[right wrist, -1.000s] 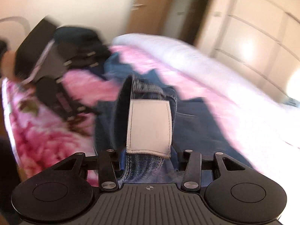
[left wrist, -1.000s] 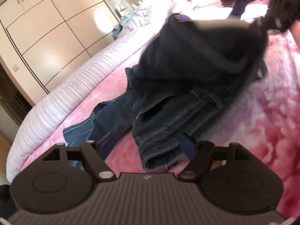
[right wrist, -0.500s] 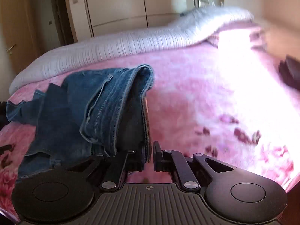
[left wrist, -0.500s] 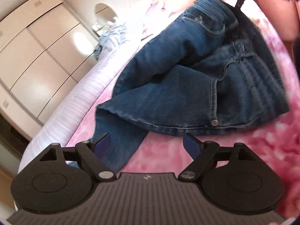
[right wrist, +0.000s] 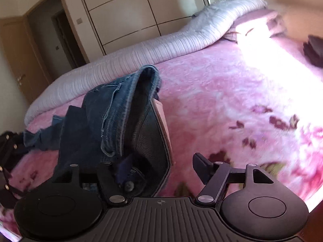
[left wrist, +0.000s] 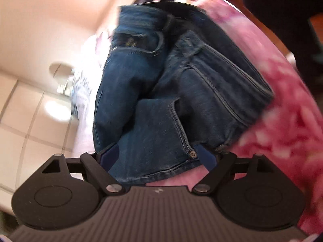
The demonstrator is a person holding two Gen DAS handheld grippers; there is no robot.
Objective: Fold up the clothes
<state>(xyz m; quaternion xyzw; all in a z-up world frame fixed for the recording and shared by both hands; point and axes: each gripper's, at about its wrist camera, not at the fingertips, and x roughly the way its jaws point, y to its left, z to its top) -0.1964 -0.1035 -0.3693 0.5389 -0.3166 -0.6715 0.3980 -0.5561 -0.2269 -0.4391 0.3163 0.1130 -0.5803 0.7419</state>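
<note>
Dark blue jeans (left wrist: 171, 92) lie bunched on the pink floral blanket (left wrist: 282, 125). In the left wrist view my left gripper (left wrist: 159, 157) is open, its blue fingertips either side of the jeans' hem edge, close above the cloth. In the right wrist view the jeans (right wrist: 113, 121) stand folded over, waistband inside showing, with a pale label. My right gripper (right wrist: 161, 167) is open; its left finger touches the waistband, the right finger is over bare blanket (right wrist: 232, 100).
A rolled striped duvet (right wrist: 161, 48) runs along the far side of the bed. Wardrobe doors (right wrist: 129, 12) and a room door stand behind it. A dark garment (right wrist: 313, 48) lies at the far right. The other gripper (right wrist: 8, 157) shows at the left edge.
My right gripper has opened and let go of the waistband. My left gripper has moved in close over the jeans' hem, still open.
</note>
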